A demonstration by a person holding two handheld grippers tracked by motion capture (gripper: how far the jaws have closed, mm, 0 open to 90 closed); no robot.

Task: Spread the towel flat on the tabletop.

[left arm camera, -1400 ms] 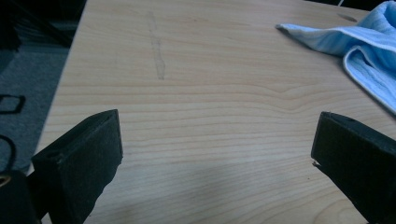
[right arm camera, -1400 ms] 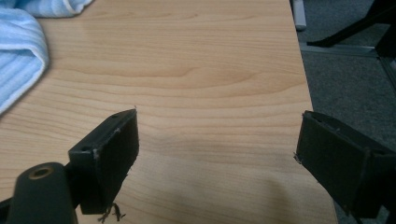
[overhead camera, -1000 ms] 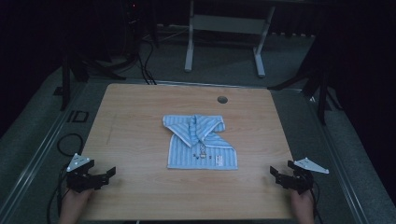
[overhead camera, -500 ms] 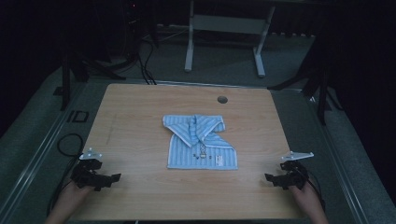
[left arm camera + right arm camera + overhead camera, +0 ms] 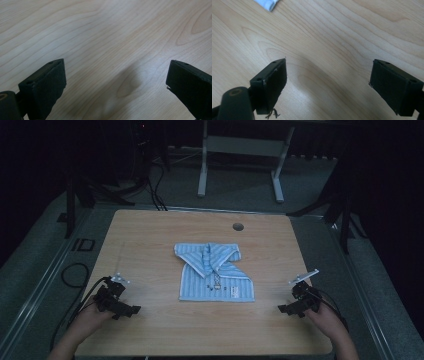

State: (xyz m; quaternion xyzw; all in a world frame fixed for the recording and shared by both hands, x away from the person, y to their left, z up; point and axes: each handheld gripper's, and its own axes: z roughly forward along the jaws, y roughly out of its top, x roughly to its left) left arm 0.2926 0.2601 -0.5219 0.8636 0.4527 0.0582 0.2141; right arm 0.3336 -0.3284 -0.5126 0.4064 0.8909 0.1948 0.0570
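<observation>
Left tool (image 5: 131,310): jaws spread wide, holding nothing, low over bare wood near the front left corner of the worktop (image 5: 150,235). In the left gripper view its pads (image 5: 47,82) frame wood grain alone.

Right tool (image 5: 286,309): jaws likewise wide apart and empty, low near the front right edge. In the right gripper view a pale blue corner of the shirt (image 5: 267,3) sits at the top edge, ahead of the pads (image 5: 274,80).

Folded shirt (image 5: 215,272): blue and white stripes, collar toward the far side, lying flat at the middle of the worktop, well apart from both tools.

Cable hole (image 5: 238,226): in the worktop, beyond the shirt.

Handling note: the fold looks finished. If another grasp is needed, bring both tools in low and level, and pinch the hem corners through all layers so that the fold does not shift.
</observation>
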